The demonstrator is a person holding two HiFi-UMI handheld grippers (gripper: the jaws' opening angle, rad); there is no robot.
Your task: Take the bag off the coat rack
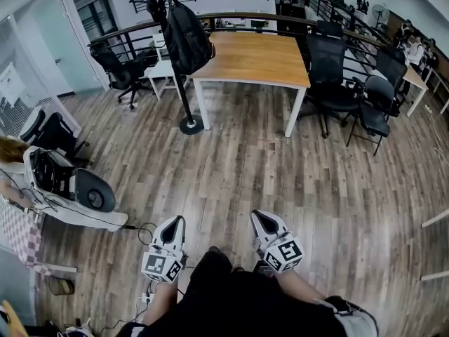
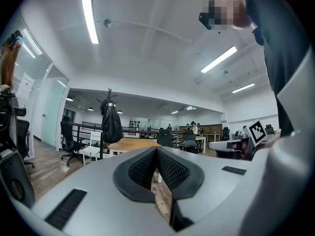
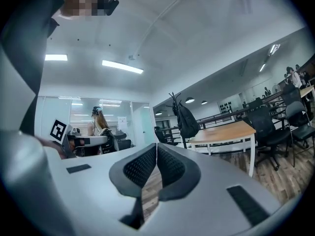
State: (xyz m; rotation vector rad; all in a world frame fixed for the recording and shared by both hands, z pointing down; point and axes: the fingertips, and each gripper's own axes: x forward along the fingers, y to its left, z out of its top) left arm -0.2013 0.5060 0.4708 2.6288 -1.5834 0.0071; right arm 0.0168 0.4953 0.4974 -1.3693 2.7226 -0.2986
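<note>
A black backpack (image 1: 186,39) hangs on a black coat rack (image 1: 184,93) that stands on the wood floor beside a wooden table (image 1: 254,57), far ahead of me. The same backpack (image 2: 111,124) shows small in the left gripper view, and in the right gripper view the backpack (image 3: 186,121) hangs left of the table. My left gripper (image 1: 175,221) and right gripper (image 1: 261,217) are held close to my body, side by side, far from the rack. Both are shut with nothing between their pads.
Black office chairs (image 1: 335,79) crowd the table's right side, and another chair (image 1: 119,70) stands left of the rack. A white machine with cables (image 1: 66,192) lies on the floor at my left. A railing (image 1: 210,20) runs behind the table.
</note>
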